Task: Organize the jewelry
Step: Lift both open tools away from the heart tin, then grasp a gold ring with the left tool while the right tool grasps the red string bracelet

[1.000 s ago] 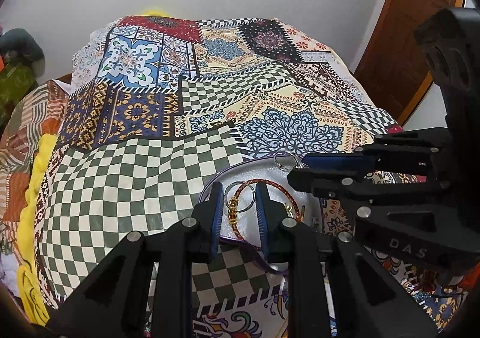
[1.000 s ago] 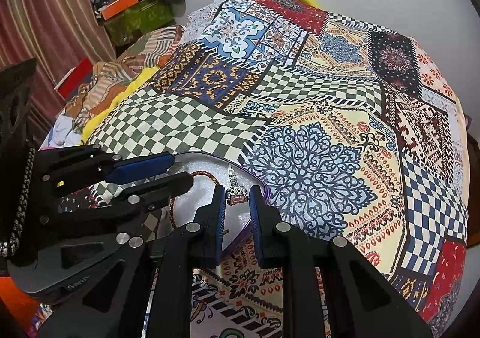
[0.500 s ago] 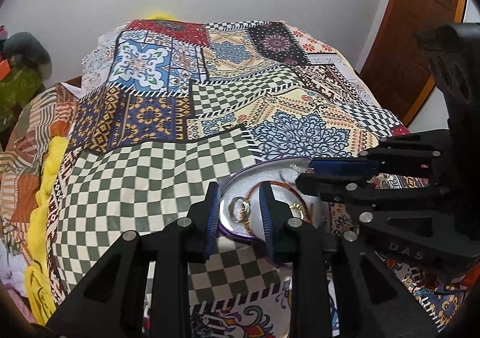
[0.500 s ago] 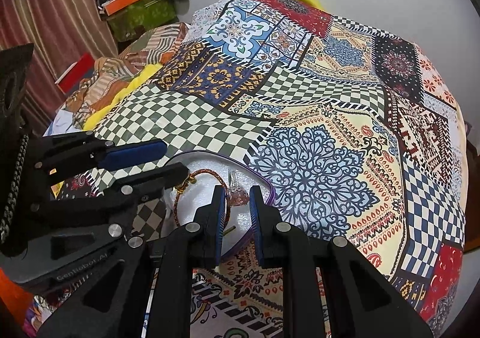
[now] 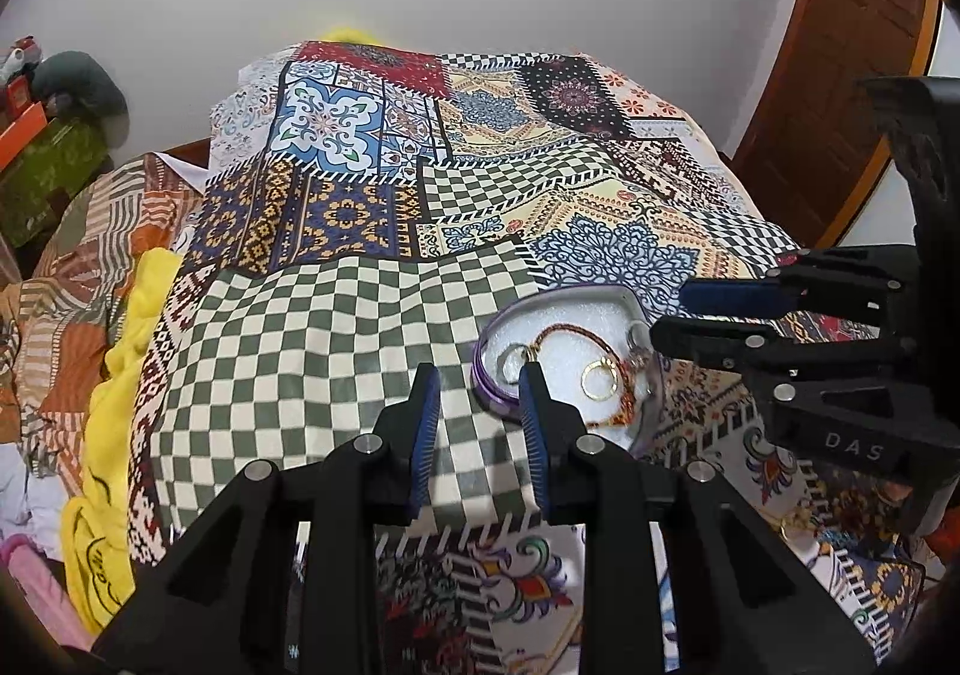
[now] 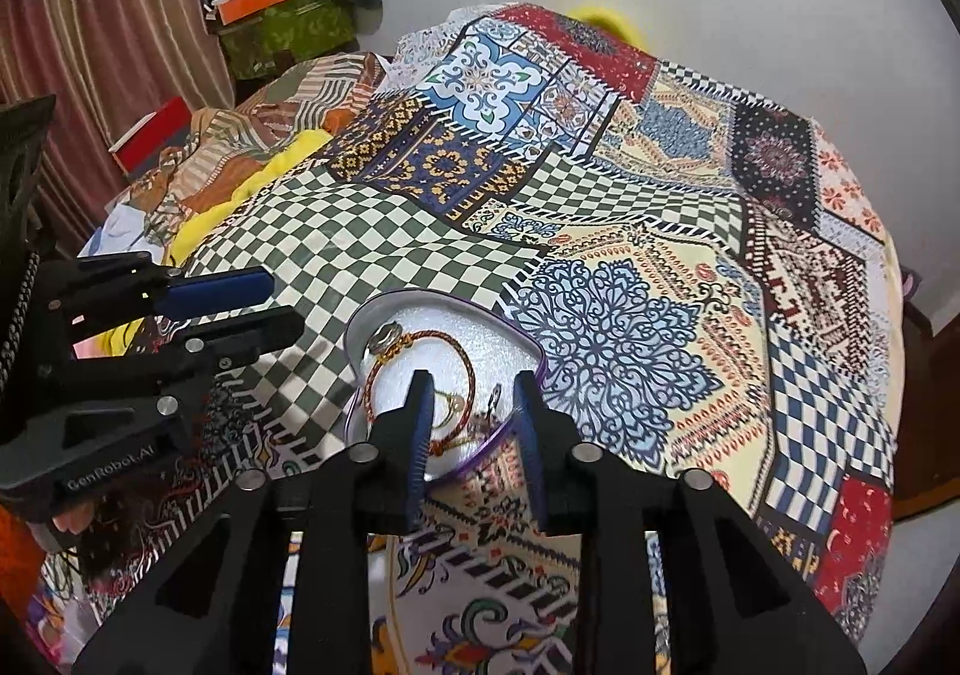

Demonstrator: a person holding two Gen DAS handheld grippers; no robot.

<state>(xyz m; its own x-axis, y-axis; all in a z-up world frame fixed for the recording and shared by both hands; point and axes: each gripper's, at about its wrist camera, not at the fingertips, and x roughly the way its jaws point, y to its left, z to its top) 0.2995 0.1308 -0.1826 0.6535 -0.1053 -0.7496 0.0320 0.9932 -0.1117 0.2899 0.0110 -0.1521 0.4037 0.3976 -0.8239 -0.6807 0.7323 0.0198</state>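
A heart-shaped purple-rimmed tray [image 5: 489, 405] with white foam lies on the patterned bedspread; it also shows in the right wrist view [image 6: 354, 327]. In it lie a red braided bracelet [image 5: 570, 330] [image 6: 462, 342], a gold hoop [image 5: 602, 378], a silver ring [image 5: 513, 360] [image 6: 384, 340] and a small silver piece [image 6: 495, 396]. My left gripper [image 5: 477, 384] is open and empty, just above the tray's left rim. My right gripper [image 6: 471, 393] is open and empty over the tray's near right part.
The patchwork bedspread [image 5: 360, 315] covers the whole bed. A yellow cloth [image 5: 120, 375] and striped bedding [image 5: 66, 279] lie at the left edge. A wooden door [image 5: 840, 75] stands at the right. Boxes and clutter [image 6: 270, 9] sit by the curtain.
Both grippers have opened and drawn back and up from the tray. The ring from the left gripper and the silver piece from the right gripper now lie in the tray.
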